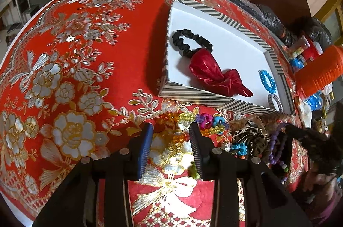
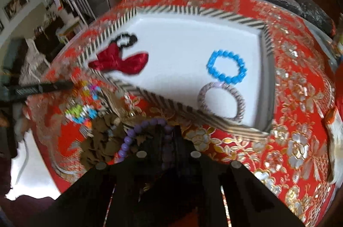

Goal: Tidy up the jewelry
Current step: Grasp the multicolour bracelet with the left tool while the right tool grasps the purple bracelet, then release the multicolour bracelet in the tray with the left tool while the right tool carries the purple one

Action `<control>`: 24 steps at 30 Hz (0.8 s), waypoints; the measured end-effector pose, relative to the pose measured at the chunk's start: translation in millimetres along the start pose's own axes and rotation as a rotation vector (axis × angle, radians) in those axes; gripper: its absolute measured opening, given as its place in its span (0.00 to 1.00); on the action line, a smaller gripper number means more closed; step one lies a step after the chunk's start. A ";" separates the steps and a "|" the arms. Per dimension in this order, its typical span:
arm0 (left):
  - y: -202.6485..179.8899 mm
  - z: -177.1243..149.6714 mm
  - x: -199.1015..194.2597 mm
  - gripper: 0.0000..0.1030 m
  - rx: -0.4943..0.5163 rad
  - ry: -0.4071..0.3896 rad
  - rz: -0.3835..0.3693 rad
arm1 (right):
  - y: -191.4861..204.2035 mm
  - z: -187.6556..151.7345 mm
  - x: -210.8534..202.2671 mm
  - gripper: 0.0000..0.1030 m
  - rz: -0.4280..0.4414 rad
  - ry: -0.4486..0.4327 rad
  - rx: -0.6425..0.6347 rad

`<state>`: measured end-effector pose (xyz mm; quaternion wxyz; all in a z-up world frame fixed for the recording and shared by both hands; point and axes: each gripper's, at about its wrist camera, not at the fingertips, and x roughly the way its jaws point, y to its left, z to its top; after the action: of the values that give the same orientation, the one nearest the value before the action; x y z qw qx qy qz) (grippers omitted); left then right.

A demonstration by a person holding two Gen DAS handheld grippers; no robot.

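left claw point(image 1: 171, 130) hovering low over the red flowered cloth point(image 1: 75, 77) on the bench, fingers spread apart, nothing between them; a string of clear orange and yellow beads point(image 1: 171, 120) lying on the cloth just beyond the tips. right claw point(image 2: 167, 137) blurred and dark, closed together on a purple bead bracelet point(image 2: 137, 132), the loop arching up and hanging to the left of the fingers.

striped tray point(image 1: 214, 101) with a white floor sitting on the cloth, far and right of the left claw. inside it: black scrunchie point(image 1: 190, 41) at the far left, touching a red satin bow point(image 1: 214, 72) just nearer; blue bead bracelet point(image 2: 227, 66) toward the right side; grey striped bangle point(image 2: 221, 101) just near of that, the two touching or almost so, close to the near wall.

outside the tray, against its near wall: a heap of loose pieces on the cloth, with coloured plastic beads point(image 1: 210, 120), a brown patterned scrunchie point(image 1: 248, 137) and a small turquoise piece point(image 1: 240, 148). heap smeared in the right wrist view, single items hard to tell there. orange ribbed cup point(image 1: 319, 75) at the far right edge, beyond the tray.
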<state>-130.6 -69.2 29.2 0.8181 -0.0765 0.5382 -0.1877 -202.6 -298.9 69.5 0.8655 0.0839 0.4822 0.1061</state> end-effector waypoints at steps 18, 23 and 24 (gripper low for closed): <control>-18.1 8.7 -19.3 0.00 0.089 -0.052 0.002 | -1.0 14.6 -70.6 0.09 0.066 -0.213 0.068; -29.8 16.6 -44.2 0.00 0.113 -0.103 -0.025 | -3.5 18.4 -77.2 0.09 0.075 -0.240 0.076; -34.0 18.4 -47.6 0.00 0.120 -0.110 -0.027 | -3.5 18.6 -78.3 0.09 0.077 -0.243 0.077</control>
<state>-138.2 -83.3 88.4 0.8470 -0.0447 0.4790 -0.2260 -226.5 -323.8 142.3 0.9091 0.1478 0.3737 0.1099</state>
